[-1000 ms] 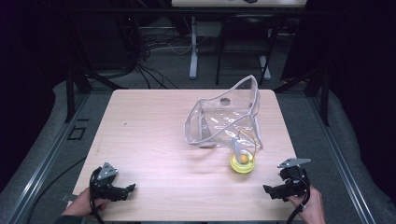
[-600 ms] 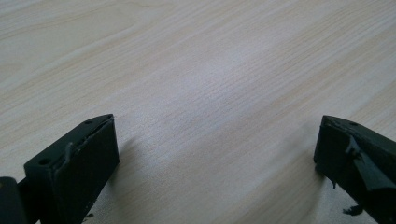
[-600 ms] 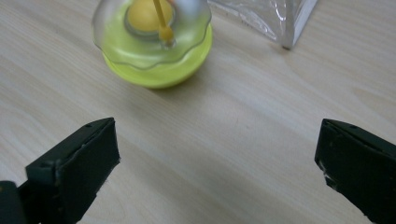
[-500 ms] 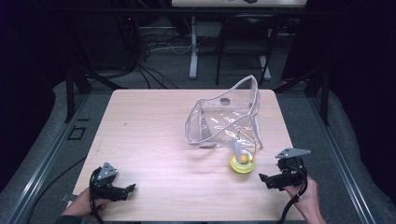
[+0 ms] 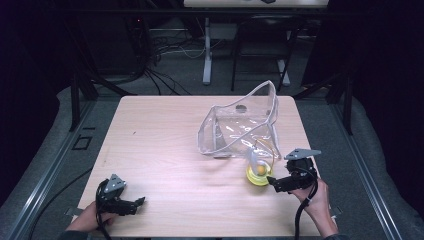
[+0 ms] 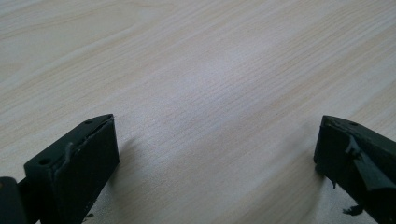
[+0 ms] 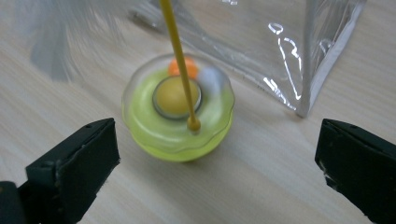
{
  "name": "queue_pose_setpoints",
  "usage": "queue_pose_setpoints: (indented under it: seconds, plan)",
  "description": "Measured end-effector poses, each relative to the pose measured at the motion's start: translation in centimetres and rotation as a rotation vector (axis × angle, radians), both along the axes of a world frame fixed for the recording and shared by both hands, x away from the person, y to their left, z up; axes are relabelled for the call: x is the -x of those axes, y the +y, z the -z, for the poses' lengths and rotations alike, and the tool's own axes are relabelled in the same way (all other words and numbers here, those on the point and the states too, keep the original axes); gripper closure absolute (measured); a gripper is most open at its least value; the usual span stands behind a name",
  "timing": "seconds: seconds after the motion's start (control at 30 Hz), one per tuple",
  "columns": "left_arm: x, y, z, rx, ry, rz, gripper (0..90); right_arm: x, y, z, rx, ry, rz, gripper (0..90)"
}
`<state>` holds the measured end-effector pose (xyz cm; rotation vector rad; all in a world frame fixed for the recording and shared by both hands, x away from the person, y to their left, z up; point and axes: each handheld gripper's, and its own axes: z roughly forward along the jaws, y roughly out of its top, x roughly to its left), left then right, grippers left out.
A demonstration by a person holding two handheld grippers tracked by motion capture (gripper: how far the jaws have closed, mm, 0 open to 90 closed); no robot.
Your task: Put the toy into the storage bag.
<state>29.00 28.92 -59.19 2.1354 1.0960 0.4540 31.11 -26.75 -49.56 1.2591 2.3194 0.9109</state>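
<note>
A small round yellow-green container (image 7: pixel 177 119) sits on the light wooden table (image 5: pixel 165 140), near its right front part. It is a squat, dome-shaped thing with a clear rounded top over a lime-yellow body. Through the clear top a yellow disc in a grey ring shows at the middle, with an orange bit and a white blur behind it. A thin yellow stick (image 7: pixel 178 56) rises from a small knob on the top toward the upper edge of the right gripper view. In the high view the container (image 5: pixel 259 174) lies just in front of a clear plastic zip bag (image 5: pixel 242 125), whose near corner stands close beside it; the bag is puffed open and stands partly upright on the table.

The right gripper (image 5: pixel 280 183) is held low, just to the right of the container, its jaws spread wide apart and gripping nothing; in its own view the container lies between and beyond the jaw tips. The left gripper (image 5: pixel 135 202) rests at the front left of the table, well apart from the container, jaws likewise wide and empty over bare wood.
</note>
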Motion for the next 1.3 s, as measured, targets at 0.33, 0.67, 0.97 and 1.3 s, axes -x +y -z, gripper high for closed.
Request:
queue_pose_setpoints:
  seconds: [0.33,0.67,0.97,1.3]
  plan:
    - [0.0,0.0,0.0,0.002,0.001,-0.001,0.0,-0.4,0.9,-2.7,-0.039,-0.135,0.014,0.0]
    - [0.0,0.0,0.0,0.002,0.002,-0.001,0.0,-0.7,2.1,-3.0,-0.045,-0.175,-0.006,3.8]
    - [0.0,0.0,0.0,0.003,0.001,-0.002,0.0,-0.2,2.3,-3.7,-0.048,-0.193,-0.059,43.3]
    - [0.0,0.0,0.0,0.002,0.002,-0.001,0.0,0.3,2.4,-4.6,-0.034,-0.213,-0.074,69.7]
